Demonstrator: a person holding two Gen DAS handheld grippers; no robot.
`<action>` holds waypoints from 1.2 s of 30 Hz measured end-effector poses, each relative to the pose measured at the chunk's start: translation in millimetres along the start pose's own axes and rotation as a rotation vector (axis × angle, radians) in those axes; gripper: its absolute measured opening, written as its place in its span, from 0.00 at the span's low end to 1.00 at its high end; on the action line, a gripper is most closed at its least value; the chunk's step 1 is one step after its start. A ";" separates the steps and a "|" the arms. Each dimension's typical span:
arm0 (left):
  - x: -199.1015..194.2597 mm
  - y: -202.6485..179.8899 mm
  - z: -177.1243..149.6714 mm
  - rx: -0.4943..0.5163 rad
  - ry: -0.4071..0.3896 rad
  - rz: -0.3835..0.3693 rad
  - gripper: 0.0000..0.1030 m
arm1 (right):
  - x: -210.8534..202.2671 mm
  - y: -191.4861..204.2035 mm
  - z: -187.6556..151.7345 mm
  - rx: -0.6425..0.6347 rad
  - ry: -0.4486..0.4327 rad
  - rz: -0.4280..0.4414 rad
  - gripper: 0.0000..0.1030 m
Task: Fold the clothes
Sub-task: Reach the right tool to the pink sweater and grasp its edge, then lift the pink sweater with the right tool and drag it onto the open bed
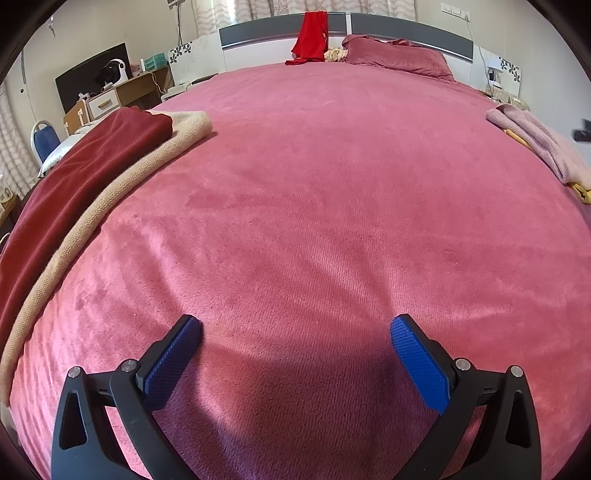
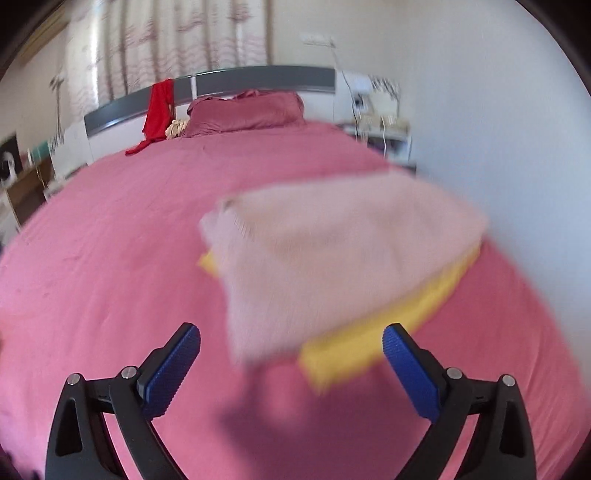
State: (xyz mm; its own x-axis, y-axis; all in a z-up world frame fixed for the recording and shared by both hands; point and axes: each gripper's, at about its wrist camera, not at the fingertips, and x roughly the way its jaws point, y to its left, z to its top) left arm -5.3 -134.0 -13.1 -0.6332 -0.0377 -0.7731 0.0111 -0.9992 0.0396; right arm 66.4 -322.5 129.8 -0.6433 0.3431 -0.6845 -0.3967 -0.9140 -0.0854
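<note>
Both wrist views, bed (image 1: 314,192) seen from its foot edge. I hold the left hand-held gripper (image 1: 295,328) low over bare bedspread near the foot edge, jaws spread wide with nothing between them. The right hand-held gripper (image 2: 291,338) is likewise spread and empty, hovering near the right edge just short of a stack of clothes; that view is motion-blurred.

Location of the task's things: at the right edge, a pale pink garment (image 2: 332,251) lies folded on top of a yellow garment (image 2: 388,332), which shows only as a band beneath it. At the left edge, a dark red garment (image 1: 74,184) lies flat on a beige knitted garment (image 1: 122,177). A bright red garment (image 1: 312,37) hangs over the headboard (image 1: 406,31), its lower end resting on the bed beside a pillow (image 1: 399,59).

Step in hand, as I judge it: between garments. The scene fits either a right-hand stack just set down or one about to be taken up for folding; the pictures do not settle which. Any next grasp calls for closing on a single fabric edge, not both layers.

Count: two hand-held grippers, five garments in two stacks of two plus one hanging, one pillow.
</note>
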 end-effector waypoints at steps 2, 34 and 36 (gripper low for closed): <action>6.3 19.4 0.4 -0.004 0.000 -0.006 1.00 | 24.2 6.2 22.1 -0.071 0.027 -0.030 0.89; 47.8 548.4 5.7 -0.068 0.031 -0.167 1.00 | -186.8 -114.3 171.5 0.677 -0.202 1.097 0.08; 33.9 622.8 7.1 -0.082 -0.012 -0.173 1.00 | -236.6 -97.0 198.0 0.588 -0.274 1.201 0.08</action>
State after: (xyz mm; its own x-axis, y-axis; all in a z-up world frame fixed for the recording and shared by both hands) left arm -25.3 -757.4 -10.1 -0.6402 0.1348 -0.7563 -0.0358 -0.9887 -0.1459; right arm 127.4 -272.2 443.3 -0.8669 -0.4957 0.0518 0.3204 -0.4746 0.8198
